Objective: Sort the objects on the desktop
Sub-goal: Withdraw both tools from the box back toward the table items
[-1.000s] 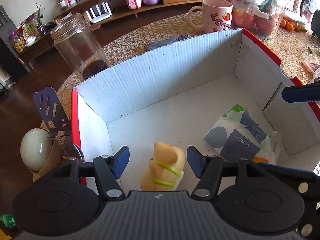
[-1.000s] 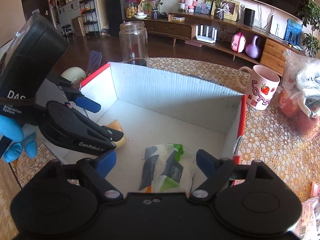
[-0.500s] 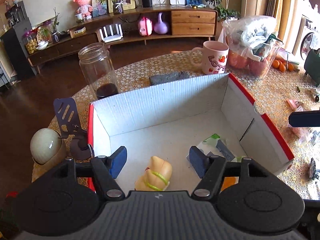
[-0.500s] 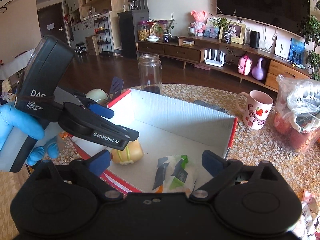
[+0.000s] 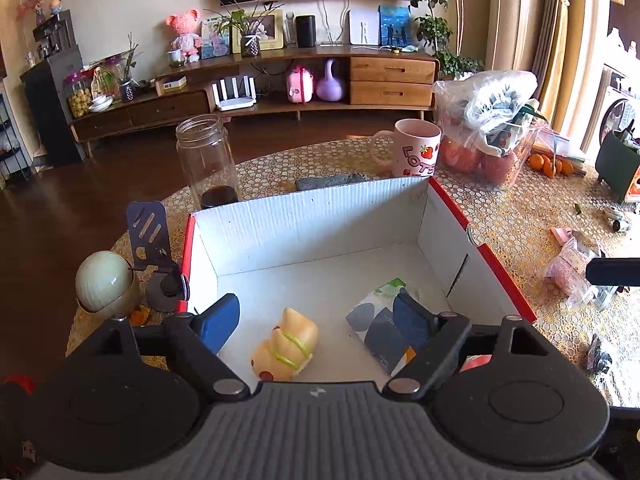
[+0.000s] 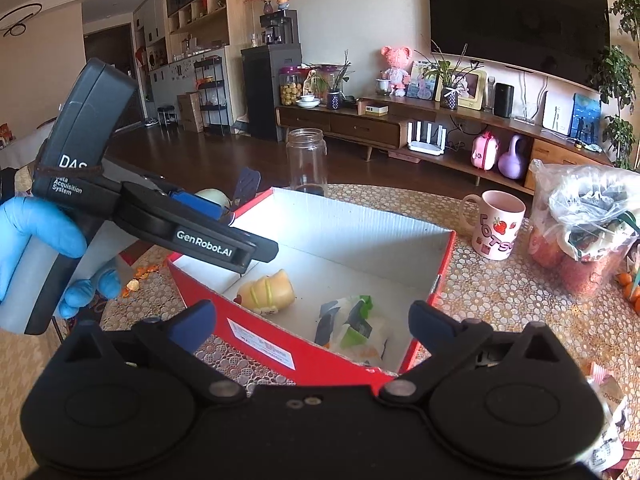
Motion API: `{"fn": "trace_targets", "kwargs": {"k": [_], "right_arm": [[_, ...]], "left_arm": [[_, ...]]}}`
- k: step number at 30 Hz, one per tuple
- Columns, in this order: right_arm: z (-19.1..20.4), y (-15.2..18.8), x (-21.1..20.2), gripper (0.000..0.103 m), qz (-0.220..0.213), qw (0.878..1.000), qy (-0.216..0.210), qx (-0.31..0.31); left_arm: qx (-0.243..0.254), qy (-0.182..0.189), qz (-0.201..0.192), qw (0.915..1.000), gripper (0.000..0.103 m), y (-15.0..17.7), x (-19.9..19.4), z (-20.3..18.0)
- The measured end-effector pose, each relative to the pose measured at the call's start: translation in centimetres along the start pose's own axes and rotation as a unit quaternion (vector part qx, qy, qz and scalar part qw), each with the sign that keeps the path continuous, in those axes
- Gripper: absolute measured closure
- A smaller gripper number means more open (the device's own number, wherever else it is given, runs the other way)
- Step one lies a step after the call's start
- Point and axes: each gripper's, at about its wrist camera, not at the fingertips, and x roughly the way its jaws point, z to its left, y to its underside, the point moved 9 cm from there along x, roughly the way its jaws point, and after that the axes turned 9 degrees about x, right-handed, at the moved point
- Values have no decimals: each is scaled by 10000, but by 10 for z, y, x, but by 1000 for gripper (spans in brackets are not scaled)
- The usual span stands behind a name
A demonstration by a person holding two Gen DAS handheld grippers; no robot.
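Left wrist view: the left gripper hangs above the near end of a red cardboard box with white corrugated inner walls, its blue-padded jaws spread wide and holding nothing. On the box floor, between the two fingers, lies a small yellow squishy toy on its side, pale orange-yellow with thin green bands around its body and a red spot near its lower end. To its right, apart from it, lies a soft tissue pack printed in white, grey and dark blue with a green tab at its top and an orange corner; the right-hand finger hides part of it. Beyond the box's far wall stand a clear glass jar and a pink strawberry mug on the lace-patterned table.

Right wrist view: the right gripper hovers outside the box's near red wall, jaws wide apart and empty. Inside the box the toy rests toward the left near corner, and the tissue pack lies right of it, near but not touching. The left gripper, held in a blue-gloved hand, reaches over the box's left edge above the toy. The jar stands behind the box, the mug to its right.
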Motion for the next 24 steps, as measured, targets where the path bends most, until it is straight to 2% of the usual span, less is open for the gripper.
{"fn": "trace_targets", "kwargs": {"k": [4,8,14,18,21,24], "right_arm": [[-11,9,-13,0,-159,9998,86,59],[-28,18,-25,0,-243,9991,121,318],[-53,30,-49,0,-673,9948,152,744],[-66,39,-64,0,-704,9948,294,679],[-77,44,-76,0,-795,9933,554,631],[-92,49,-85,0,-868,9910,750,694]], "left_arm": [[-43,-59,-87,9999,18,6,-9,-7],[-49,-84,-199,9998,2,8,-20,-17],[-57,11,-354,9994,1,8,-37,-39],[112,39,-490,9987,0,10,-48,-62],[160,30,-594,9981,0,11,-54,-78],[65,189,-677,9975,0,12,-58,-91]]}}
